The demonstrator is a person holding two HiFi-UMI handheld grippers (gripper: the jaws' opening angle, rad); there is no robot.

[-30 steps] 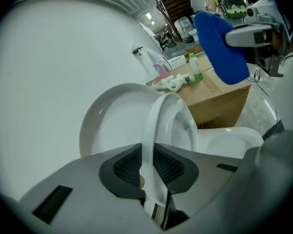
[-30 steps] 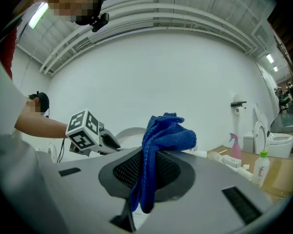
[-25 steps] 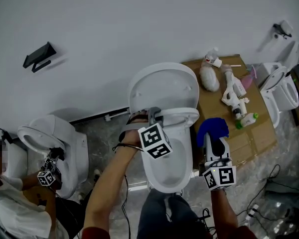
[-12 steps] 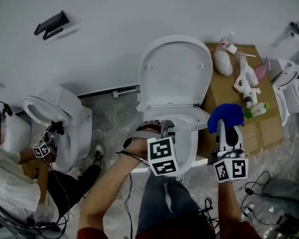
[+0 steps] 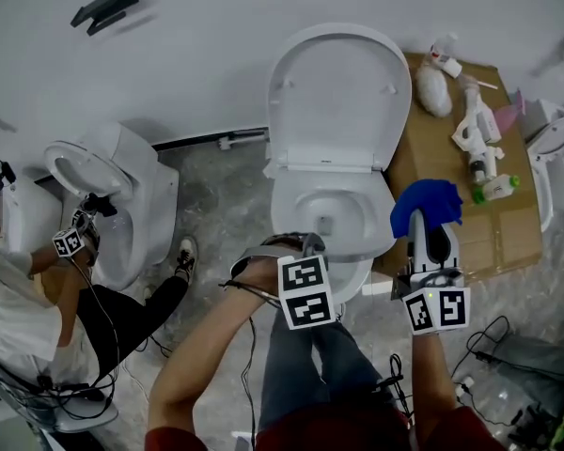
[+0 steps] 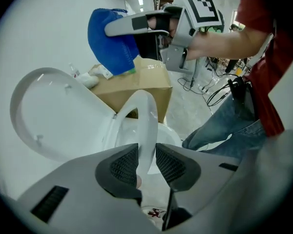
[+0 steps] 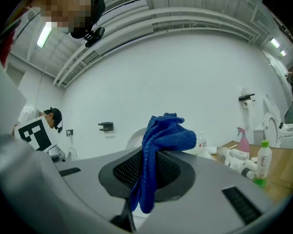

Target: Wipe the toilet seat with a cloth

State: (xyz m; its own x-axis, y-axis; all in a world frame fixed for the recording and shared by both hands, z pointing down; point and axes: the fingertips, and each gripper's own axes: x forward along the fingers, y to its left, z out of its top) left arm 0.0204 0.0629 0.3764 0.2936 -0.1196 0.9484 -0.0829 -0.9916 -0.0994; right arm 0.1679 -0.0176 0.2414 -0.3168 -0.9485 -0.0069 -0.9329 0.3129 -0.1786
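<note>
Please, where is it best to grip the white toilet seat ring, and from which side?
Grip the seat ring at its front rim, farthest from the hinge by the raised lid, coming from the front with one jaw on each face: the ring is thin and flat there. The left gripper is placed so; its jaws have just been opening, with the rim between them.
</note>
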